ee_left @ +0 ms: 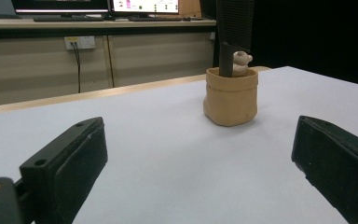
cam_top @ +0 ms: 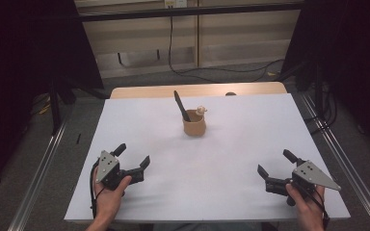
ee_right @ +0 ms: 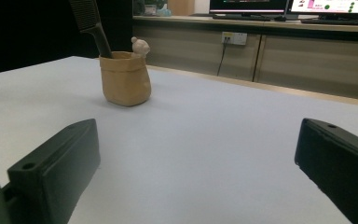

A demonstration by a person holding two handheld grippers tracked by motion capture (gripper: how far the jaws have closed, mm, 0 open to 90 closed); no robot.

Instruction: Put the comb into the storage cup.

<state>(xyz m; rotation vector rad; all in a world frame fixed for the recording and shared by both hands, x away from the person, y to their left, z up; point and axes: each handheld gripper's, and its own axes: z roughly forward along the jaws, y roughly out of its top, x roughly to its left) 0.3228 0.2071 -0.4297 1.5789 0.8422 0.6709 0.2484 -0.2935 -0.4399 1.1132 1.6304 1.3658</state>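
On the table's far middle, tan pouch (cam_top: pixel 194 127), black comb (cam_top: pixel 180 106) upright inside

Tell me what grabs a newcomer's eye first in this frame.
The small tan rolled-rim pouch stands alone mid-table on the white tabletop, with a black comb and a tiny beige bear figure poking out. Near the front edge, the left claw and right claw gape open.
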